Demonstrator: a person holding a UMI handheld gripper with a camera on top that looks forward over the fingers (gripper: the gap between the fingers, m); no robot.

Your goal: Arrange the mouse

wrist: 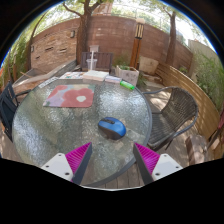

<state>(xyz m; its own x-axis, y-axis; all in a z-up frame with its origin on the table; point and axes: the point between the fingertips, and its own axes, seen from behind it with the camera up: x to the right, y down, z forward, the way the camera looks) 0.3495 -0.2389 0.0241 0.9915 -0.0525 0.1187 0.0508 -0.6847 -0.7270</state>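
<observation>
The blue mouse [112,127] lies on the round glass table [60,125], just ahead of the fingers and apart from them. The gripper [113,160] is released, its pink pads [80,160] spread wide with nothing between. Farther across the table lies a red mat [69,96]; a chair [178,108] stands beside the table.

Bases of the fingers [113,160] cut off below, near edge of the glass surface [60,125] hidden behind them, small objects at its far edge [127,76] too small to tell
</observation>
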